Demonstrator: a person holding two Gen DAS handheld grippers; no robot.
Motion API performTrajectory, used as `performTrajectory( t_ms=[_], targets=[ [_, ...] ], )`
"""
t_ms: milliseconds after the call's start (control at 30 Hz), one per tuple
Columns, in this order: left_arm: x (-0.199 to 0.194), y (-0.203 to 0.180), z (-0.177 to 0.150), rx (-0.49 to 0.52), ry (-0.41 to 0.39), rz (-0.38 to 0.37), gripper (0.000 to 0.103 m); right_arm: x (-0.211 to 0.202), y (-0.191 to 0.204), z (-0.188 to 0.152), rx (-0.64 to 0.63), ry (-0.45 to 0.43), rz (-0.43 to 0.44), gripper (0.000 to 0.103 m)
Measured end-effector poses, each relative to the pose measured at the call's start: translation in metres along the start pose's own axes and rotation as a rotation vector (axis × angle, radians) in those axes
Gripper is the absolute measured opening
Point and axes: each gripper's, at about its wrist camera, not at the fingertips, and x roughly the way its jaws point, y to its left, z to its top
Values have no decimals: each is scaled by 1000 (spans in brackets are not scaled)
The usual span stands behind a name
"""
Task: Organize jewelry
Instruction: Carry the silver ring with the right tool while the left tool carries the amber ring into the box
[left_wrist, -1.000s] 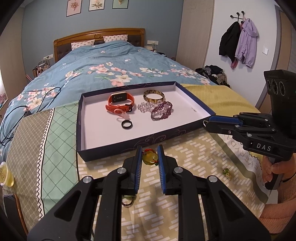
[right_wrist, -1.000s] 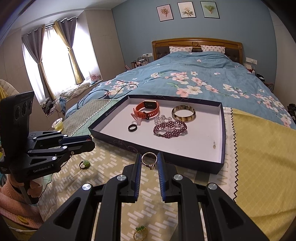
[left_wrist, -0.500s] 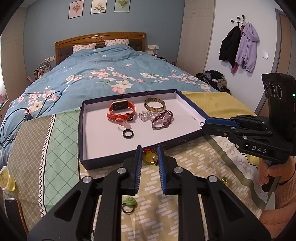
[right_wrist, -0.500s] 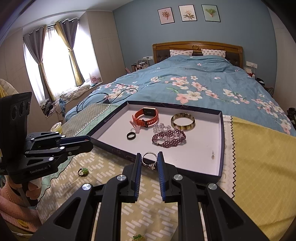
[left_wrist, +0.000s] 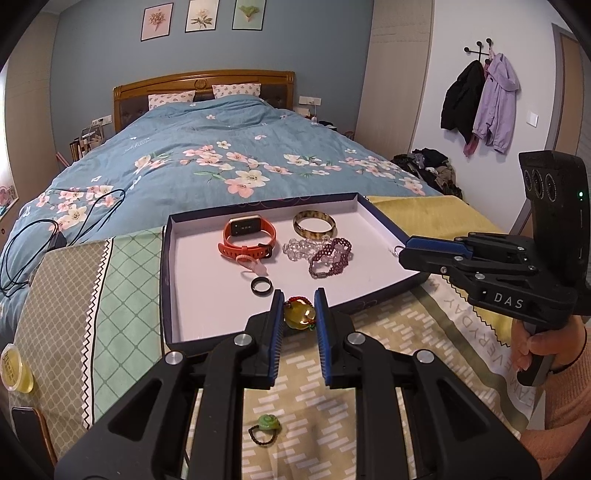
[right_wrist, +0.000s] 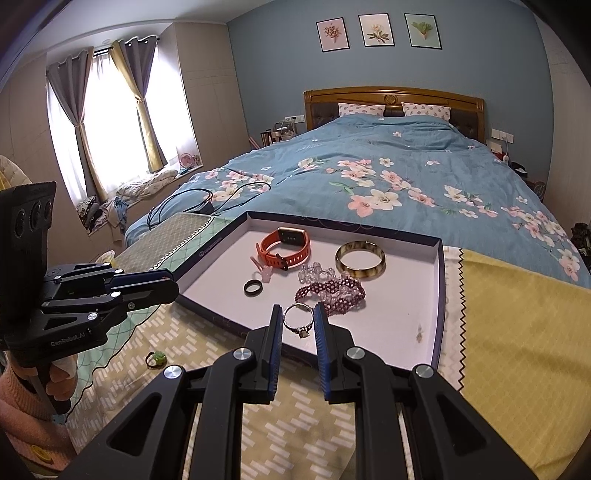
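My left gripper (left_wrist: 298, 312) is shut on an amber pendant (left_wrist: 298, 314) with a red cord, at the near rim of the dark blue tray (left_wrist: 166, 291). My right gripper (right_wrist: 298, 318) is shut on a silver ring (right_wrist: 296, 320) over the tray's near edge (right_wrist: 439, 295). In the tray lie an orange watch (left_wrist: 249, 236), a tortoiseshell bangle (left_wrist: 314, 224), a clear bead bracelet (left_wrist: 297, 249), a purple bead bracelet (left_wrist: 328, 256), a black ring (left_wrist: 261, 286) and a small pink ring (left_wrist: 253, 264). A green ring (left_wrist: 264, 430) lies on the patterned cloth below the left fingers.
The tray rests on a patchwork cloth (left_wrist: 122, 280) at the foot of a blue floral bed (left_wrist: 221, 155). A black cable (left_wrist: 55, 229) trails at the left. A small yellow jar (left_wrist: 14, 369) sits at the left edge. A person's hand (left_wrist: 543, 343) holds the right gripper's handle.
Both views have shifted slightly, so the tray sits lower in the picture and both pairs of fingertips now overlap its near rim. The green ring shows fully. Both grips are unchanged.
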Motion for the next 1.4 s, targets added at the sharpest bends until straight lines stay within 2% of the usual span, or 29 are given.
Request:
performTrajectory(
  t_ms=[767, 1400],
  targets=[
    [17, 8, 16, -25, -7, 14, 17, 18, -10, 16, 2, 10, 6, 15],
    [29, 11, 20, -30, 1, 21, 17, 33, -15, 16, 6, 28, 5, 15]
  ],
)
